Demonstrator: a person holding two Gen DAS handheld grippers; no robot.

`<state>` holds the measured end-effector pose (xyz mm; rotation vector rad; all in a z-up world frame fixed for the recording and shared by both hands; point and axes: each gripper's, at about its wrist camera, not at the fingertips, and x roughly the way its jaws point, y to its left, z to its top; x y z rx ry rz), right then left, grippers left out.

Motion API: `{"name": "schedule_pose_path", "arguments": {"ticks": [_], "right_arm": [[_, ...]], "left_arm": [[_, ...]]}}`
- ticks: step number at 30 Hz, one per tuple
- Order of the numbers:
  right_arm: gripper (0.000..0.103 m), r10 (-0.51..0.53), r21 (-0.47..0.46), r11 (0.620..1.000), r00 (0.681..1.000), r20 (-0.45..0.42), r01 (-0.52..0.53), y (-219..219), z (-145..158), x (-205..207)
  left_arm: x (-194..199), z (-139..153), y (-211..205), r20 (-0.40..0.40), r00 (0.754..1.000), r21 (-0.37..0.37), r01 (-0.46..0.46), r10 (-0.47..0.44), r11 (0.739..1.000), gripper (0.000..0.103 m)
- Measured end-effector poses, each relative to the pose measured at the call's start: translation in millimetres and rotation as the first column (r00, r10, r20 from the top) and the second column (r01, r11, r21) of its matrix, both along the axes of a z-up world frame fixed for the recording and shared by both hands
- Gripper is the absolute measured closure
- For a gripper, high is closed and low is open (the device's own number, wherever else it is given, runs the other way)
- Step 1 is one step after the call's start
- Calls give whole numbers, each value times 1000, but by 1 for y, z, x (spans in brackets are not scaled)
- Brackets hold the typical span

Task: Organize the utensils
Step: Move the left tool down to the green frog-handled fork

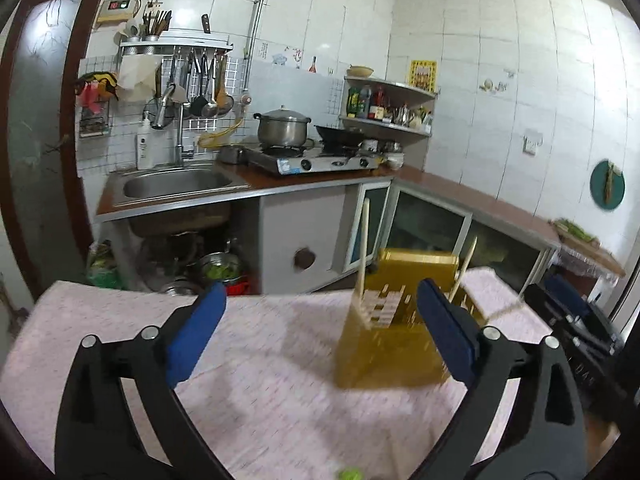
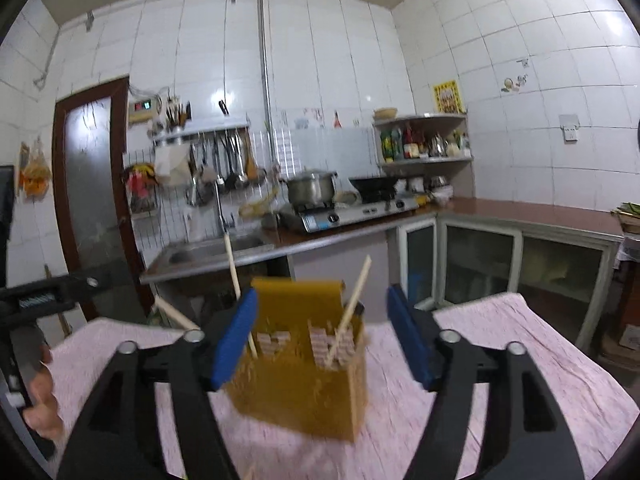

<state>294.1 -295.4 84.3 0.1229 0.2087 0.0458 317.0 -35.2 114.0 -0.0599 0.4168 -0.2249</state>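
While the left wrist camera is looking across the pink-clothed desk [image 1: 260, 380], the left gripper [image 1: 320, 328] is hovering wide open and holding nothing, with the yellow utensil holder [image 1: 384, 356] standing just ahead toward its right finger and two chopsticks [image 1: 363, 256] sticking up from it. From the right wrist camera, the right gripper [image 2: 322, 336] is also gaping wide and empty, its blue pads [image 2: 236, 340] flanking the holder [image 2: 296, 392] without gripping it, chopsticks [image 2: 354, 300] leaning out of the slotted top.

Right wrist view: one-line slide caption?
Open right gripper faces a yellow utensil holder with two chopsticks on the pink tablecloth.
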Motion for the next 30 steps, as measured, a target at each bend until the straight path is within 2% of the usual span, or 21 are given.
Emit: {"name": "schedule_pose_path", "arguments": {"ticks": [3, 6, 10, 13, 18, 21, 22, 24, 26, 28, 30], "right_arm": [[21, -31, 0, 1000, 999, -40, 31, -1, -10, -17], [18, -54, 2, 999, 995, -83, 54, 0, -16, -27], [15, -89, -13, 996, 976, -200, 88, 2, -36, -33], [15, -91, -30, 996, 947, -308, 86, 6, -59, -31], [16, -50, -30, 999, 856, -515, 40, 15, -102, -18], [17, -50, -14, 999, 832, -553, 50, 15, -116, -18], [17, -39, 8, 999, 827, -560, 53, 14, -119, -19], [29, -29, 26, 998, 814, -581, 54, 12, -125, -20], [36, -16, 37, 998, 802, -598, 47, 17, -127, -16], [40, -1, 50, 998, 796, -605, 40, 19, -131, -17], [51, 11, 58, 998, 793, -610, 31, 21, -131, -16]], "left_arm": [[-22, -9, 9, -21, 1000, 27, 0, 1, 1000, 5], [-37, -22, 17, -53, 999, 41, -9, 11, 999, 5], [-48, -45, 23, -137, 991, 51, -9, 16, 999, 5], [-50, -71, 21, -227, 973, 88, -23, 43, 996, 5], [-46, -110, 9, -397, 918, 114, 38, 11, 993, 6], [-48, -127, 2, -451, 893, 118, 69, -8, 991, 10], [-50, -130, 0, -455, 890, 120, 74, -11, 990, 14], [-54, -134, -2, -457, 889, 129, 81, -14, 988, 18], [-59, -139, -5, -466, 885, 129, 88, -18, 988, 25], [-63, -145, -7, -482, 876, 126, 96, -23, 987, 27], [-62, -146, -11, -495, 868, 128, 109, -31, 986, 34]]}}
